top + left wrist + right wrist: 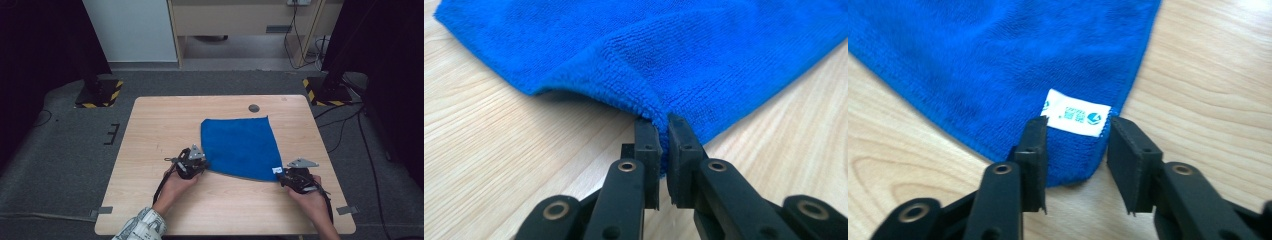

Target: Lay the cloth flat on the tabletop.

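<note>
A square blue microfibre cloth [240, 147] lies flat right of centre on the pale wood-grain table [150, 130], its two near corners turned toward the person, probably so that each can be taken for a lift or a fold. The left gripper [663, 137] has its jaws pressed together on the cloth's near-left corner, where the terry edge bunches and rises slightly between the pads. The right gripper [1075, 150] has its jaws spread, straddling the near-right corner without pressing it; a grip there is judged the next step. A small white sewn-in label [1075, 112] at that corner bears teal print and a round logo, too small to read. A dark round grommet [254, 108] sits in the table beyond the cloth.
</note>
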Action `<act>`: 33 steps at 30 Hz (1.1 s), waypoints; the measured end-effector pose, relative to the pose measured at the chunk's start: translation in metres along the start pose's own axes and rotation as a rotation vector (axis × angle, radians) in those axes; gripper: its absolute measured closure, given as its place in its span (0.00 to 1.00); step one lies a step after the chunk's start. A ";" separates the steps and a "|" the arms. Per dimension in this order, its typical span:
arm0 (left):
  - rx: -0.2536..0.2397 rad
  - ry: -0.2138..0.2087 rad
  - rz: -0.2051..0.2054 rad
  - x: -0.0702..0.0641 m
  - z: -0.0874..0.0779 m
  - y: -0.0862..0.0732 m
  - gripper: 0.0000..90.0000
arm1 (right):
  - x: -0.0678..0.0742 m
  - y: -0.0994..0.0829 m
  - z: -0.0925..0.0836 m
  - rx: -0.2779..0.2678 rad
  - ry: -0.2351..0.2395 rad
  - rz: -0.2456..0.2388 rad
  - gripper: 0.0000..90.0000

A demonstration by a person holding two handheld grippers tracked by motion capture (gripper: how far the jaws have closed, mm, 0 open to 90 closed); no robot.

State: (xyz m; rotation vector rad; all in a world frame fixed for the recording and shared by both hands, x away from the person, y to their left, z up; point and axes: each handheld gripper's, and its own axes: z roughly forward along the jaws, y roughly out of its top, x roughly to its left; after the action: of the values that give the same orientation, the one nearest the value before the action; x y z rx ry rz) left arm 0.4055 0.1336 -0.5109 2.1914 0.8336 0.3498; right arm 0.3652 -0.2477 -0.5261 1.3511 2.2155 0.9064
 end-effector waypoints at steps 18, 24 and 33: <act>-0.028 0.050 -0.077 0.027 -0.005 -0.016 0.75 | 0.024 0.005 0.004 0.003 0.063 -0.079 0.90; -0.022 0.039 -0.035 0.026 0.007 -0.009 0.87 | 0.023 0.007 0.006 -0.003 0.072 -0.084 0.96; -0.013 0.028 -0.014 0.015 -0.011 -0.010 0.95 | 0.021 0.007 -0.004 -0.036 0.076 -0.076 0.98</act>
State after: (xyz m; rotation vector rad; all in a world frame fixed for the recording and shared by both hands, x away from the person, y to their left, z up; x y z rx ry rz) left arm 0.4069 0.1548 -0.5111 2.1719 0.8597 0.3789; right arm 0.3573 -0.2277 -0.5178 1.2262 2.2791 0.9801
